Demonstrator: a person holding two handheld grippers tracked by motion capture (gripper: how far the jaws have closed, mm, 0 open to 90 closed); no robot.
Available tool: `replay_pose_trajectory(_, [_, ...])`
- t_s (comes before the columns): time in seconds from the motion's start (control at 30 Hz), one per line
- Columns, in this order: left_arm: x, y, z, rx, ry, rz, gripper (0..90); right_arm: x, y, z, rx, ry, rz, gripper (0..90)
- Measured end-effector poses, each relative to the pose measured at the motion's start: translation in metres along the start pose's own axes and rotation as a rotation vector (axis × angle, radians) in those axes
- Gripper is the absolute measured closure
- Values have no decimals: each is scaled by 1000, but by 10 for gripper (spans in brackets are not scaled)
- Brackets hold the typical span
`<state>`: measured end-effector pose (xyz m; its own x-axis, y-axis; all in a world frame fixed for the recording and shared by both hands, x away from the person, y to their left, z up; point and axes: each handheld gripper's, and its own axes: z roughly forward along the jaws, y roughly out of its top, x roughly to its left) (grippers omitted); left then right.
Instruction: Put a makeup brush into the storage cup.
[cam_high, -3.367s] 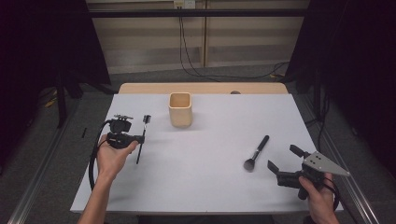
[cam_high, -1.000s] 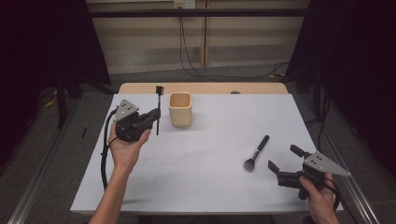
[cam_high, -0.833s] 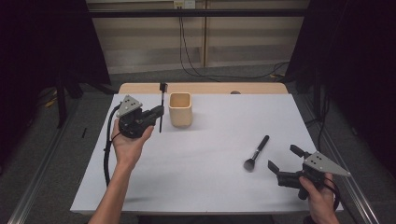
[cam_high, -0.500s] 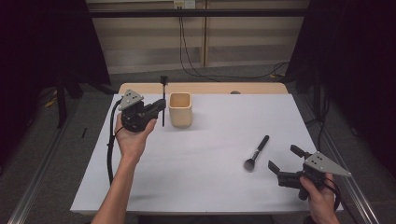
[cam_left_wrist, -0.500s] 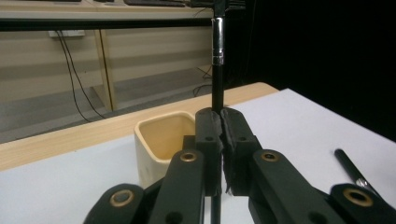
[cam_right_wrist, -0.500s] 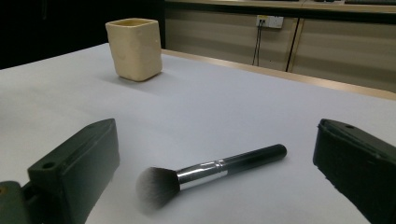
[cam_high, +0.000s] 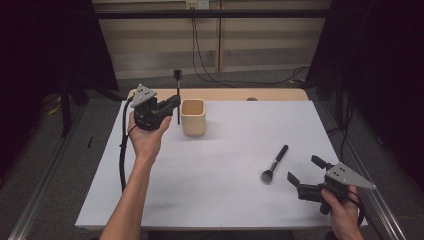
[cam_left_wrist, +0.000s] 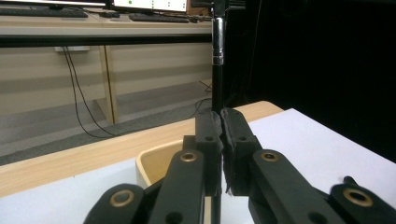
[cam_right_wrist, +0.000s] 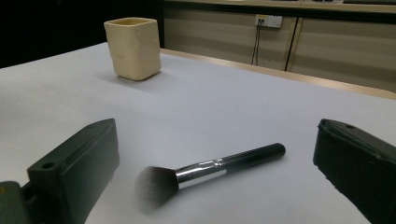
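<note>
My left gripper (cam_high: 172, 103) (cam_left_wrist: 220, 122) is raised above the table's far left, shut on a thin black brush (cam_high: 177, 97) (cam_left_wrist: 217, 56) that stands upright in its jaws. A square beige cup (cam_high: 193, 117) (cam_left_wrist: 156, 163) (cam_right_wrist: 132, 41) sits just to the right of it, open side up. A thicker black makeup brush (cam_high: 275, 163) (cam_right_wrist: 205, 171) lies on the white table, bristles toward me. My right gripper (cam_high: 302, 169) (cam_right_wrist: 215, 182) rests open near the table's front right corner, its jaws spread wide on either side of that brush's bristle end without touching it.
The white table top (cam_high: 225, 195) ends in a wooden strip (cam_high: 240, 94) along its far edge. Beyond it are a pale panelled wall and hanging cables (cam_high: 195, 40). Dark floor and metal rails border both sides.
The left gripper has lifted the thin brush off the table and carried it up and to the right, close beside the cup. The right gripper and the thick brush have stayed put.
</note>
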<state>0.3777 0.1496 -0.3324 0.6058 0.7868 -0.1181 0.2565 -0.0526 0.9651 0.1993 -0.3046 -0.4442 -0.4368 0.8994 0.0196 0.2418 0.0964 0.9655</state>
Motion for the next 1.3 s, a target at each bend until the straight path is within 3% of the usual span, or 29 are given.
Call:
replay_pose_trajectory(0.2, [5,3,5,-24,-16,-28,862,1,0,0,0,2,0,0])
replay_pose_trajectory(0.47, [10,8,14,-36,-6,-34,862,1,0,-1,-1,5,-5,0])
replay_pose_trajectory(0.73, [10,14,29,-17,0,-10,862,0,0,-1,-3,2,5,0])
replay_pose_trajectory(1.3, [12,15,62,-29,7,-35,862,0,0,-1,-2,8,5,0])
